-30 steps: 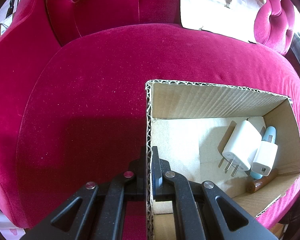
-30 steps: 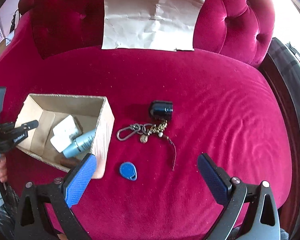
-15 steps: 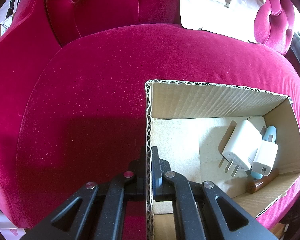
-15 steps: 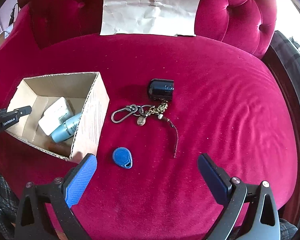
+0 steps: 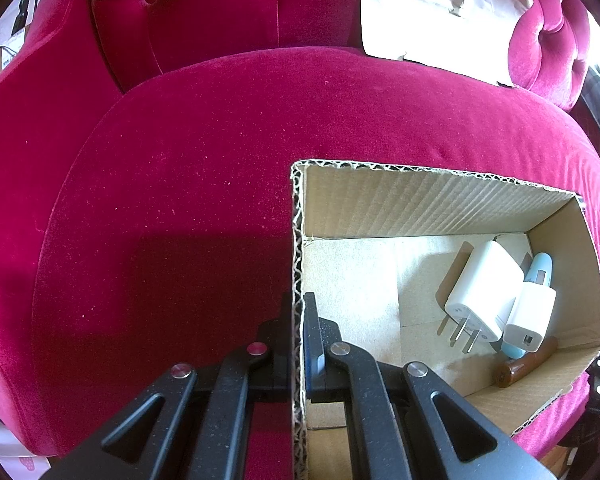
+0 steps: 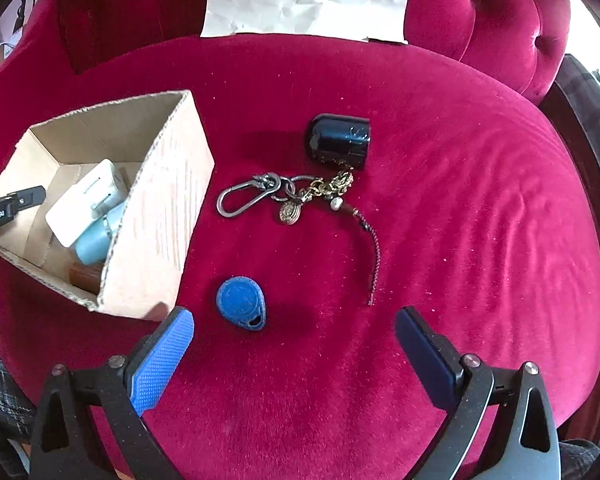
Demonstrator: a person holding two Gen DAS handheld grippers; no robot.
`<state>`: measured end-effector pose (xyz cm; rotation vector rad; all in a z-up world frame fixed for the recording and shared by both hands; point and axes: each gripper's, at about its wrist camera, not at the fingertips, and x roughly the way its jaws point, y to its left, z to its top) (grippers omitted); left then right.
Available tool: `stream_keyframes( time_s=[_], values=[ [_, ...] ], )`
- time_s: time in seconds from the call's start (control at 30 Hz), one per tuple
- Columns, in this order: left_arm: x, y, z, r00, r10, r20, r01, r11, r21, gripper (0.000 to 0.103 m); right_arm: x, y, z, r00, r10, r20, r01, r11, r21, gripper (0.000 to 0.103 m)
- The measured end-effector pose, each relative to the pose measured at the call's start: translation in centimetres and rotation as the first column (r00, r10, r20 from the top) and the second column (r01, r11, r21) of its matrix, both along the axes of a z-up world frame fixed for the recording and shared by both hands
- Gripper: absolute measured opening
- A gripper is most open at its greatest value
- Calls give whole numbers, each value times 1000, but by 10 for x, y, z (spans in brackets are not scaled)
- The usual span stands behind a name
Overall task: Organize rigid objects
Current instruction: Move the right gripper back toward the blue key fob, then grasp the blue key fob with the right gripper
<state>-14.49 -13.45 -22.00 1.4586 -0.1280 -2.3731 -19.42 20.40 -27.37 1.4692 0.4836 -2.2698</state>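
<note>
Blue fob [image 6: 242,303] lies flat on the red seat [image 6: 460,220], loop end toward the camera (long axis slightly right of it), just beside the box [image 6: 156,216]. Right gripper [image 6: 294,330] hovers nearby, jaws apart; left gripper [image 5: 298,344] is clamped on the box wall.

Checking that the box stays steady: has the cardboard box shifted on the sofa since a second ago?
No. In the left wrist view the cardboard box keeps its place against the sofa seat edge.
</note>
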Motion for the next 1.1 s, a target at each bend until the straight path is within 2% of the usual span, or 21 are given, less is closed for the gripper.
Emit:
stream_keyframes(
  time_s=[0.2,0.37,0.5,0.6,0.63,0.67,1.1],
  values=[
    [-1,-12,2,1000,-1,-1,1,1000,-1,2,-3,-3,-7,1000,3,8,-3,1000,-5,98],
    [-1,-17,2,1000,-1,0,1,1000,-3,2,-5,-6,-9,1000,12,19,-12,1000,-13,80],
    [-2,-15,1,1000,-1,0,1,1000,-3,2,-3,-7,-12,999,20,37,-19,1000,-24,71],
    [-2,-15,2,1000,0,-1,0,1000,-4,2,-2,-8,-10,999,28,27,-28,999,-30,50],
    [-3,-17,2,1000,0,-1,0,1000,-5,2,-1,-8,-9,999,32,20,-31,999,-29,35],
    [-3,-20,2,1000,0,-1,0,1000,-5,2,-2,-8,-8,999,33,20,-33,999,-31,28],
    [-5,-27,3,1000,-1,0,1,1000,-7,2,0,-5,6,1000,16,12,-16,999,-32,28]
  ],
)
